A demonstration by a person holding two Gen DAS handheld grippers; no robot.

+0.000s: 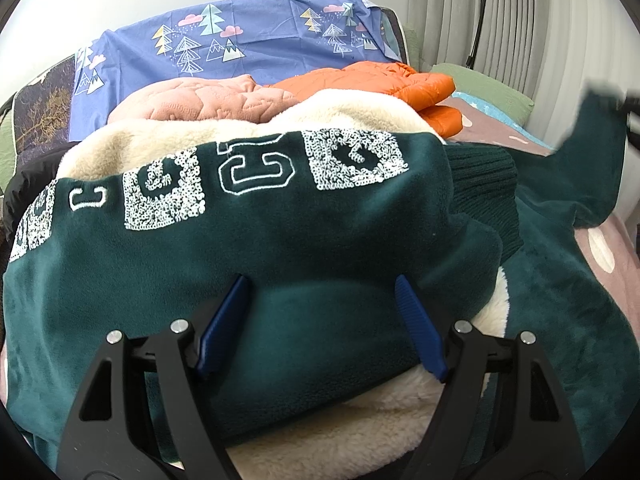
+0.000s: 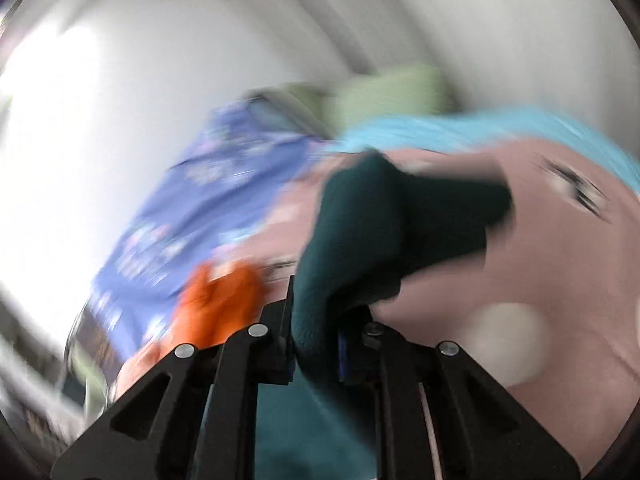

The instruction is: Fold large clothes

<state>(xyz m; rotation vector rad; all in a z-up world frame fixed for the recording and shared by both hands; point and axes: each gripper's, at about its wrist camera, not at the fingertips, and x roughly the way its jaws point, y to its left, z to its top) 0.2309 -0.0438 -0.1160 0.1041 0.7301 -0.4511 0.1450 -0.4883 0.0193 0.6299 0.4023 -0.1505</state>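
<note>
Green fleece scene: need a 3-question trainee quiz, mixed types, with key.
1. True or false: the left tongs are clamped on the green fleece.
2. What do the right tongs hold? A) the orange jacket B) a part of the green fleece C) nothing
3. Fill in: the cream lining shows under the fleece; behind it lies a ____ quilted garment.

Key: 1 false, they stand open over it; 2 B; 3 pink.
</note>
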